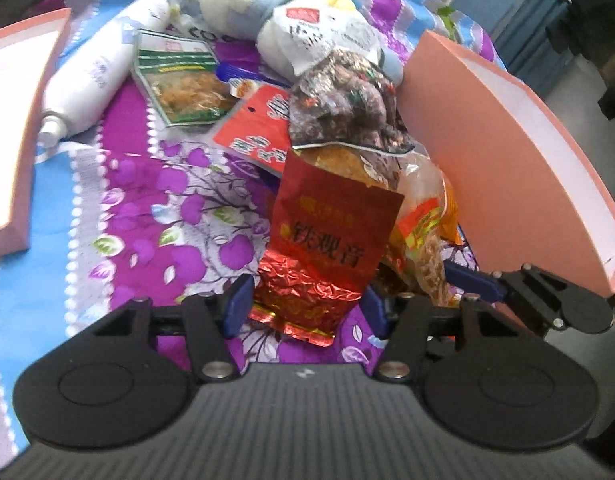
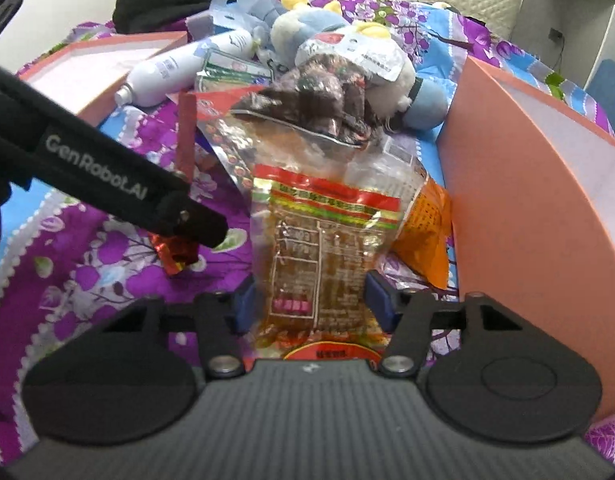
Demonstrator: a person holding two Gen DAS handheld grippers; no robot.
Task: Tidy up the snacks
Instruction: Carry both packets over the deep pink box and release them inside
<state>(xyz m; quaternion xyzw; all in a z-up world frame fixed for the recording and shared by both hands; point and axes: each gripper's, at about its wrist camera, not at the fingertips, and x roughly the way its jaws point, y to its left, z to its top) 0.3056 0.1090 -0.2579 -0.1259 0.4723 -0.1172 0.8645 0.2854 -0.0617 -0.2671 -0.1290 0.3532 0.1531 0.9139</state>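
Observation:
My left gripper has its blue pads around the crinkled foot of a red foil tea packet. My right gripper has its pads around a clear snack bag with a red and green label; this bag also shows in the left wrist view. The left gripper's arm crosses the right wrist view, with the red foil packet under its tip. A dark bag of wrapped sweets lies behind both packets, against a plush toy.
A pink open box stands at the right and a pink lid or box at the left. A white bottle, a green snack packet, a red flat packet and an orange packet lie on the purple flowered cloth.

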